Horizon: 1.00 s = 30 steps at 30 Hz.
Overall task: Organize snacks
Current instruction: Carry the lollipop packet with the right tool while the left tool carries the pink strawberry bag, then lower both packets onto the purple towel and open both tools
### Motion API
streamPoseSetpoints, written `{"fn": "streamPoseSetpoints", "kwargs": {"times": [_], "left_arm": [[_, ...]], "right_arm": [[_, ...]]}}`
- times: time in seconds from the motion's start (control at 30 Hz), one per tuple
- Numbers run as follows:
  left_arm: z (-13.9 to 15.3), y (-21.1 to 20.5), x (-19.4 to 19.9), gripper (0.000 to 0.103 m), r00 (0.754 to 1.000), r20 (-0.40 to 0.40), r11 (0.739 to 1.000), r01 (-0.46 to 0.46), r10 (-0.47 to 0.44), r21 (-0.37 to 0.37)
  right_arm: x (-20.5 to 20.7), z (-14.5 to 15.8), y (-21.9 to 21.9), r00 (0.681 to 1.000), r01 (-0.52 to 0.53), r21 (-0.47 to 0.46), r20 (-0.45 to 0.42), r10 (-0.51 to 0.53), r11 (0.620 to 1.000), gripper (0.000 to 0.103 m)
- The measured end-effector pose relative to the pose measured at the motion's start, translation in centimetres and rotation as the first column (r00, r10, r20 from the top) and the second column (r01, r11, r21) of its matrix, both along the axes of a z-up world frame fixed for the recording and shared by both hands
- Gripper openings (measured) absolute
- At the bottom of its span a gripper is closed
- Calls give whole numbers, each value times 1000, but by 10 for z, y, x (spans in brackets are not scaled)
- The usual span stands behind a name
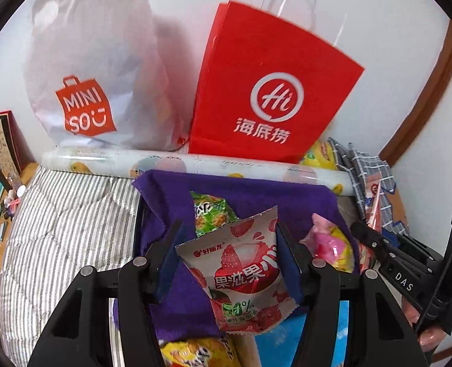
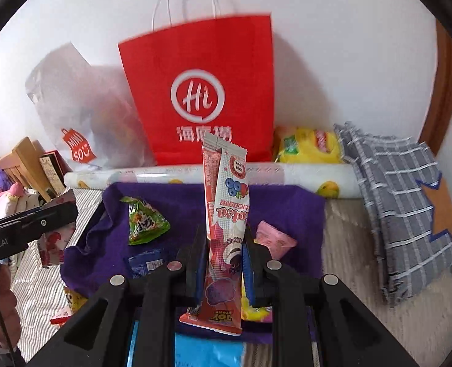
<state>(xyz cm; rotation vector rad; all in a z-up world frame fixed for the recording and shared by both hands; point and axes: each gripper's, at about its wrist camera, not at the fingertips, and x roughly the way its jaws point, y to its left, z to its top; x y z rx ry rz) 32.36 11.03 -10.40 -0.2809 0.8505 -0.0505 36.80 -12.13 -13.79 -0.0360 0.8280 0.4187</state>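
red bag (image 2: pixel 201 91) upright; contents hidden

- Red paper bag (image 1: pixel 271 91), upper centre: white ringed "Hi" logo above "海底捞".
- White plastic bag (image 1: pixel 97 61), upper left: orange emblem "MINISO".
- Strawberry pouch (image 1: pixel 241 272), lower centre: "好丽友", "果滋果".
- Long stick packet (image 2: pixel 226 229), centre: "TOY STORY", inverted.
- Black gripper body (image 1: pixel 406 278), right edge: "DAS".

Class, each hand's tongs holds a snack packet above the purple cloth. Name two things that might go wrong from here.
1. The long stick packet is pinched low by the right tongs; its tall free end may flop or snag on the red paper bag.
2. The strawberry pouch sits tilted in the left tongs and might slip out.
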Motion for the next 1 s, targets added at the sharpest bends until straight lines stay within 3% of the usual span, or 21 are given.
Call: {"fn": "streamPoseSetpoints", "kwargs": {"times": [0.17, 0.47, 0.9, 1.0], "left_arm": [[-22, 2, 12, 58, 999, -37, 1000, -12, 12, -5], [-43, 2, 21, 58, 997, -74, 1000, -28, 28, -2], [-52, 2, 24, 58, 996, -77, 998, -54, 53, -11], [-50, 1, 24, 66, 995, -81, 998, -59, 58, -9]], "right_arm": [[5, -22, 10, 1000, -15, -55, -29, 13, 998, 19], [5, -32, 15, 999, -28, -52, -33, 26, 998, 22], [4, -26, 10, 1000, -3, -26, -24, 2, 1000, 51], [1, -19, 9, 1000, 3, -28, -6, -3, 1000, 58]]}}
